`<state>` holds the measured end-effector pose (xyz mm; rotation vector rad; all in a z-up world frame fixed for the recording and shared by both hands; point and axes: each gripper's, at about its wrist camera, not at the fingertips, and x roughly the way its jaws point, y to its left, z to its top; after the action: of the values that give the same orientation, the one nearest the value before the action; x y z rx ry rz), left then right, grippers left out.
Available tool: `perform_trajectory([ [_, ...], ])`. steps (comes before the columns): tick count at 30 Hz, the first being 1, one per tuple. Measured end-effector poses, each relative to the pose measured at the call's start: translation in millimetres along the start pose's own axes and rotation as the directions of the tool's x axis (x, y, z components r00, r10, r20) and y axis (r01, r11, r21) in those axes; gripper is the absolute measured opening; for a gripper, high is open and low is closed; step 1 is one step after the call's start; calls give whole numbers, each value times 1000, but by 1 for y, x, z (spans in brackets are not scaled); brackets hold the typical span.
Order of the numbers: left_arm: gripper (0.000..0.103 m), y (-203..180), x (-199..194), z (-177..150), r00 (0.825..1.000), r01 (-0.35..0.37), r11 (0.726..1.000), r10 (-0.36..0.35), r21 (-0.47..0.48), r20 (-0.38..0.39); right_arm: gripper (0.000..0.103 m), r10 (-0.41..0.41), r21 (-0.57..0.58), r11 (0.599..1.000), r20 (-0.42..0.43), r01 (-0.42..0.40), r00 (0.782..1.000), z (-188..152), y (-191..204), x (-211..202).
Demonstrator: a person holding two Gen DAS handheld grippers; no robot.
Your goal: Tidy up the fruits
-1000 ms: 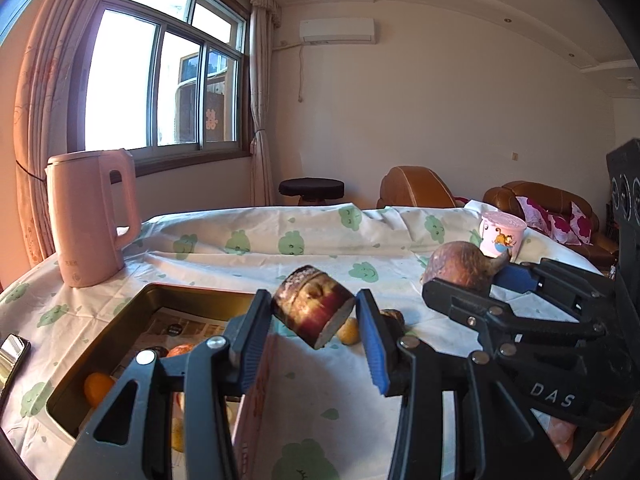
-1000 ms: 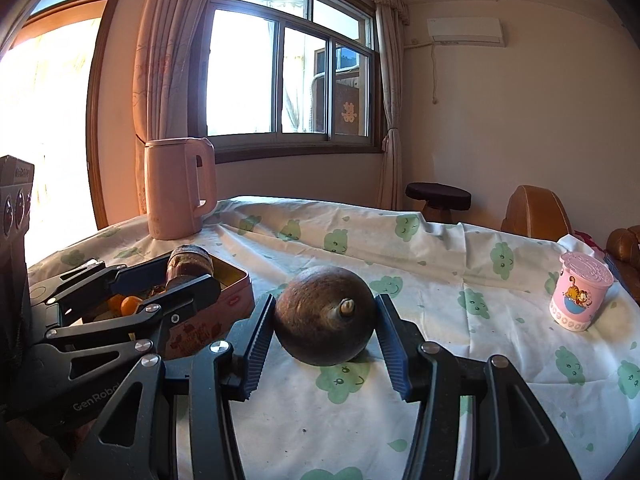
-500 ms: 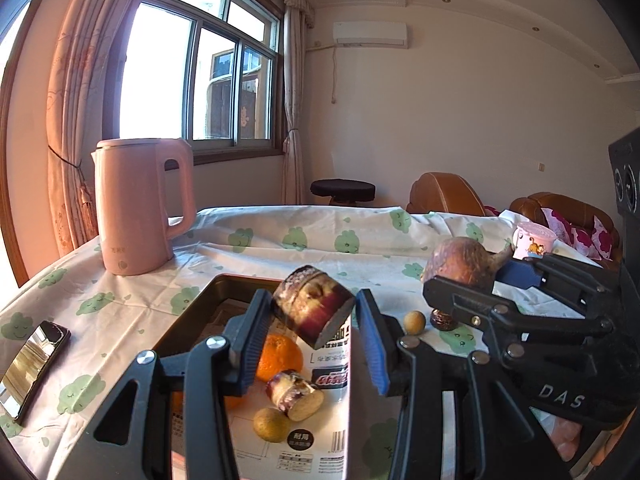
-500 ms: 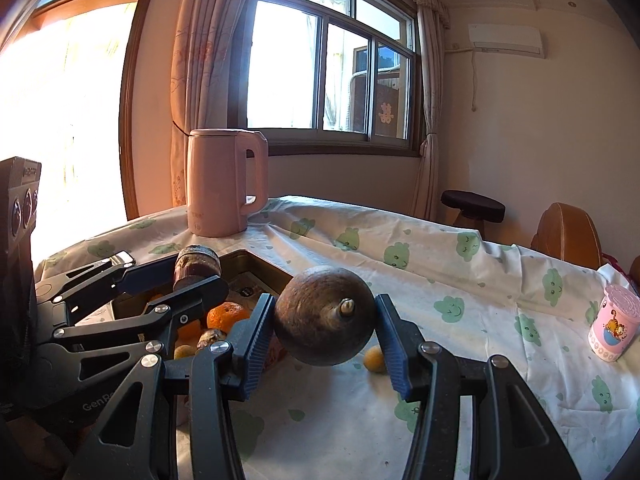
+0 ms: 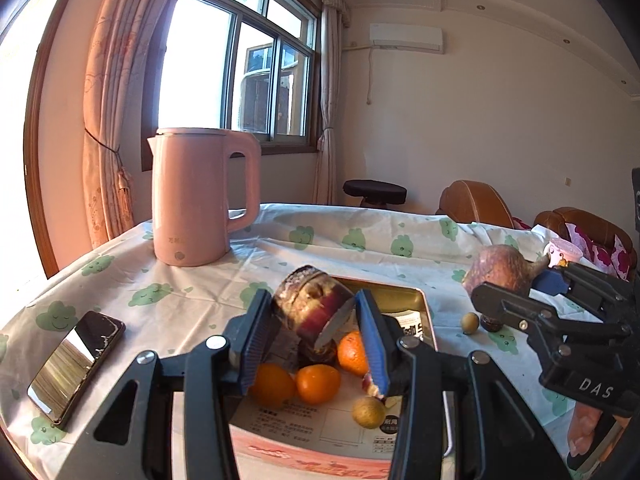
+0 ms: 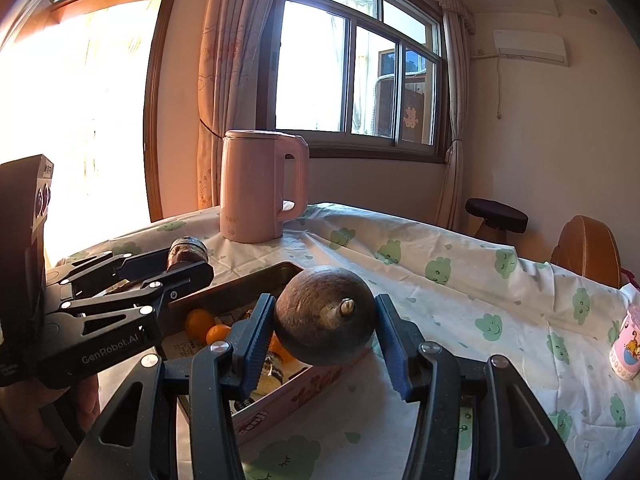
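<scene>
My left gripper (image 5: 312, 316) is shut on a short cut piece of purple sugarcane (image 5: 314, 310) and holds it above the open tin box (image 5: 416, 300). The box holds oranges (image 5: 318, 384), a small round tan fruit (image 5: 368, 412) and other cane pieces. My right gripper (image 6: 324, 328) is shut on a round dark brown fruit with a stub stem (image 6: 326, 316), above the box's right edge (image 6: 304, 388). The right gripper also shows in the left wrist view (image 5: 520, 300), the left gripper in the right wrist view (image 6: 160, 272).
A pink kettle (image 5: 196, 196) stands at the back of the table. A phone (image 5: 76, 364) lies at the left. A small tan fruit (image 5: 469, 322) and a dark one (image 5: 490, 325) lie right of the box. A pink cup (image 6: 626, 356) stands far right.
Both grippers have swung left with their fruit; the box is now directly under them and the kettle is nearer the middle of both views.
</scene>
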<state>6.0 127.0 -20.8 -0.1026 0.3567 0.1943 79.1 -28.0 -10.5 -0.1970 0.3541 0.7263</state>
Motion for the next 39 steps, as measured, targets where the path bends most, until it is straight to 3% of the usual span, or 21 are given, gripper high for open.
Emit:
perform_trajectory([
  [8, 45, 18, -5, -6, 1000, -17, 999, 16, -31, -25, 52, 41, -12, 999, -7, -41, 999, -2, 19, 3],
  [39, 45, 19, -11, -20, 999, -16, 1000, 16, -1, -45, 52, 91, -29, 995, -68, -93, 994, -18, 47, 19],
])
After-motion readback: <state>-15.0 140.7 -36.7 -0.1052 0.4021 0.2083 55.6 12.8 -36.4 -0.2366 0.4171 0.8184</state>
